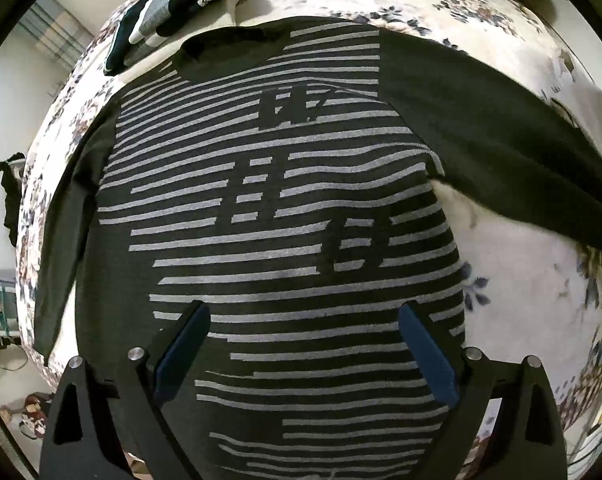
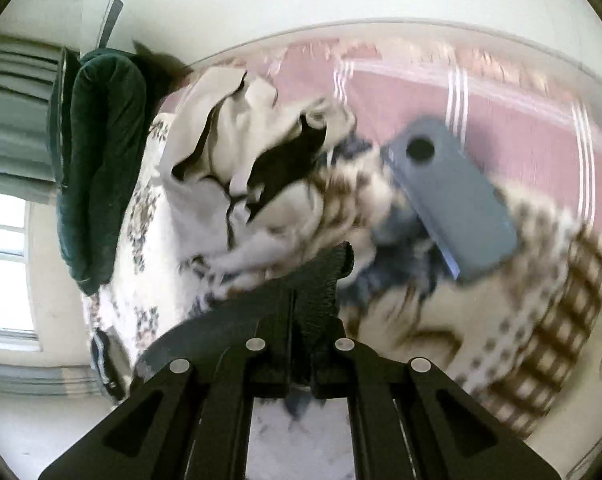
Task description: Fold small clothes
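Left gripper (image 1: 303,344), jaws standing wide and empty, is hovering over the striped dark shirt (image 1: 269,216) lying flat on the floral bed (image 1: 513,280). Right gripper (image 2: 301,304) is pinching its dark sleeve (image 2: 321,276). Fabric appears light, limp; best taken at hems. Printed characters unreadable.

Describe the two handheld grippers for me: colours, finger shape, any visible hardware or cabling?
Both are matte black, built of angular plates with triangular cut-outs and round silver pins at the pivots. The left gripper has flat fingers faced with dark blue pads. The right gripper shows black fingers only. No cables, markings or sleeves are visible.
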Available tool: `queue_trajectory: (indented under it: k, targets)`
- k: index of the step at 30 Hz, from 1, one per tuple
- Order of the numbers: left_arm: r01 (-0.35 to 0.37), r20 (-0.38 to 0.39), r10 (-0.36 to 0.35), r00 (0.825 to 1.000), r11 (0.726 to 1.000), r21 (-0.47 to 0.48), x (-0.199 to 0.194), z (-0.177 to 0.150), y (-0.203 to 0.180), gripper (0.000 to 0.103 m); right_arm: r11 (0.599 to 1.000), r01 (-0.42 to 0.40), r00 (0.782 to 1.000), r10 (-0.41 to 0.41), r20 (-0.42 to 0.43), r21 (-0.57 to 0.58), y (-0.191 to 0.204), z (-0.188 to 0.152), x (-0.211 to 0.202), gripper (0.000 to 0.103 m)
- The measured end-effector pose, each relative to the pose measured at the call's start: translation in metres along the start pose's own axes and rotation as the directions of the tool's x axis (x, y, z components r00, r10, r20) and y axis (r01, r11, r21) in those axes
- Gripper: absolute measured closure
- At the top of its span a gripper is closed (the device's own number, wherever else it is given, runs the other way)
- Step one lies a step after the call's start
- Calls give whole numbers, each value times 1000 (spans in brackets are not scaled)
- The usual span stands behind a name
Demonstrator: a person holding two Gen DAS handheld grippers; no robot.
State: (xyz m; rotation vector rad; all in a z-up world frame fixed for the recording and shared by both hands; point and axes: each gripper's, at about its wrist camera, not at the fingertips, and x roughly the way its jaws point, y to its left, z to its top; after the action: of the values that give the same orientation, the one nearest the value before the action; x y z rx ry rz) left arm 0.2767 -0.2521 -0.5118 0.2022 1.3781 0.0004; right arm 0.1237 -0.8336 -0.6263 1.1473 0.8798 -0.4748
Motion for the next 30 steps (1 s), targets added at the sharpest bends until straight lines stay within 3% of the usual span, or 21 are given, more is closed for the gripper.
queue_trajectory:
  k: [3, 4, 5, 6, 8, 13, 18, 21, 22, 23, 24, 25, 30]
  targets:
    - [2, -4, -2, 1000, 1000, 0, 4, 0, -2, 7, 998, 59, 995, -59, -75, -11, -7, 8, 25, 97]
    - [2, -9, -2, 1000, 1000, 2, 6, -1, -3, 7, 994, 111, 988, -113, -101, -20, -9, 8, 39, 96]
    - [3, -15, -3, 1000, 1000, 3, 8, -2, -3, 7, 987, 161, 980, -162, -114, -22, -13, 8, 46, 88]
    - [4, -20, -4, 1000, 1000, 4, 9, -3, -3, 7, 983, 184, 975, -183, -123, -4, -19, 7, 49, 68]
    - [1, -24, -1, 1000, 1000, 11, 11, -5, -2, 7, 982, 174, 980, -165, -115, 79, -34, 2, 40, 44]
    - [-8, -52, 8, 999, 1000, 8, 19, -8, 1, 7, 974, 94, 991, -72, -110, 208, -59, -24, 23, 41]
    - [-6, -65, 5, 998, 1000, -19, 27, -5, 6, 7, 950, 70, 987, -21, -159, 305, -79, -36, 65, 41]
    - [-23, -62, 19, 998, 998, -53, 31, -2, 17, 7, 920, 46, 995, -9, -96, 389, -82, -39, 83, 39]
    - [-30, -60, 26, 998, 997, -66, 32, -1, 22, 7, 918, 31, 998, -10, -55, 396, -78, -40, 82, 39]
    - [-39, -57, 34, 998, 996, -84, 33, 0, 30, 7, 922, 10, 1000, -2, -21, 388, -70, -42, 78, 49]
    - [-44, -54, 39, 998, 994, -99, 33, 1, 37, 7, 931, 0, 1000, 9, -21, 365, -62, -42, 78, 94]
    - [-46, -52, 41, 998, 993, -109, 33, 2, 42, 7, 943, 9, 1000, -1, -24, 334, -50, -41, 73, 95]
    - [-44, -21, 41, 999, 981, -189, 27, 2, 82, 7, 972, -30, 990, -3, 139, 232, 7, -17, 6, 96]
